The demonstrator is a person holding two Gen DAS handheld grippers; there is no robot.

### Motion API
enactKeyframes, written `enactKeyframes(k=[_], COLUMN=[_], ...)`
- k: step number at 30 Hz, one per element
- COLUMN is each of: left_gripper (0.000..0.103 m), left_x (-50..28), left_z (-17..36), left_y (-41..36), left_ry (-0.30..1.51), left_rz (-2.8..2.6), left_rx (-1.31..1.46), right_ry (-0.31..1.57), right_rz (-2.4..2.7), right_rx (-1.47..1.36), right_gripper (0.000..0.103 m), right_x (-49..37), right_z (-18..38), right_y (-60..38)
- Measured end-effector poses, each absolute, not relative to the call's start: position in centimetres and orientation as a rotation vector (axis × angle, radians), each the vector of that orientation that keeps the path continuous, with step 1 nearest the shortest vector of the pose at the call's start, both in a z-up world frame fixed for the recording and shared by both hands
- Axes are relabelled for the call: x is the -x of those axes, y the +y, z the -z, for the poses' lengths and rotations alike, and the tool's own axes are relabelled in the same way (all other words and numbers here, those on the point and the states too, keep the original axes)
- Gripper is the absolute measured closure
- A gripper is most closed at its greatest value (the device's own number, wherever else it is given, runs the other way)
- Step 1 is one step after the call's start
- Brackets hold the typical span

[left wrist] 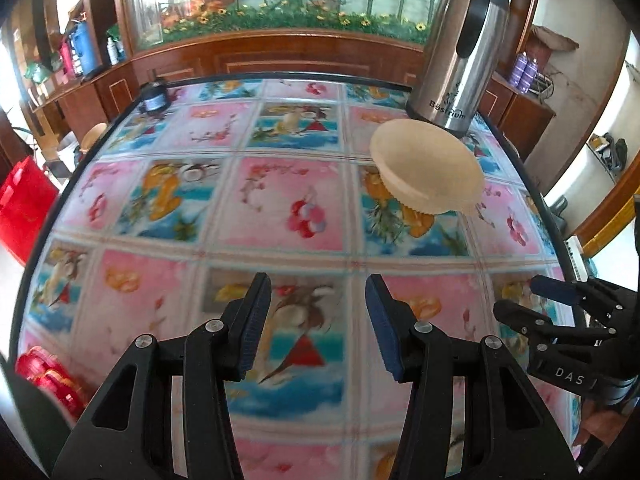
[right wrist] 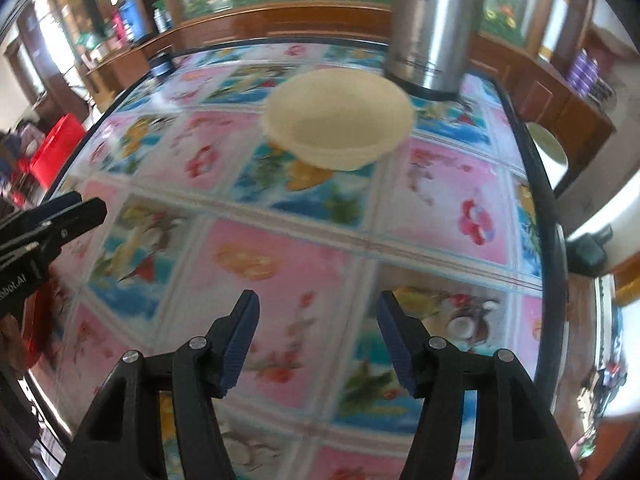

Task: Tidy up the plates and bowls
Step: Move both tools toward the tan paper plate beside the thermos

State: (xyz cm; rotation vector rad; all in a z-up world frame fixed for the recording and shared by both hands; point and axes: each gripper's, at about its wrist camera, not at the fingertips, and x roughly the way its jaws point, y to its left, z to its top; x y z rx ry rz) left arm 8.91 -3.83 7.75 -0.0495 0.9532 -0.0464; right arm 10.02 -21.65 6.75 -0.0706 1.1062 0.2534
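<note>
- Cream round plastic bowl (right wrist: 338, 120) sits upright on the picture-tiled counter (left wrist: 280, 200), just in front of the tall steel flask (left wrist: 460, 60).
- Left tongs (left wrist: 318, 320) and right tongs (right wrist: 318, 338) both released, empty, well short of bowl, probably approaching it.

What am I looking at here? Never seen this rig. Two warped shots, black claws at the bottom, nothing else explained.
No robot: a person carries a handheld two-finger gripper in each hand, each with a fisheye camera looking along its fingers, hence the warping. One picture is from the left gripper, with the right one visible at its edge; the other is from the right gripper. Both stand open and hold nothing. Below them is a table under a colourful patterned cloth. On it sit a cream bowl, or possibly several nested, too blurred to tell, with a steel thermos jug just behind, and a small dark jar at the far corner.
</note>
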Motion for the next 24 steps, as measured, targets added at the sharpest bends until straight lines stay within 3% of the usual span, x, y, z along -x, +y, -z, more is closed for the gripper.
enactKeyframes(k=[24], left_gripper=[0.054], left_x=[-22.4], left_z=[-4.4], left_y=[-8.0], left_ry=[0.967], left_rz=[0.062], left_rx=[0.165], right_ry=[1.058], right_rz=[-0.296], right_rx=[-0.123], right_gripper=[0.042], right_x=[-23.7], right_z=[-5.9], right_y=[-25.7])
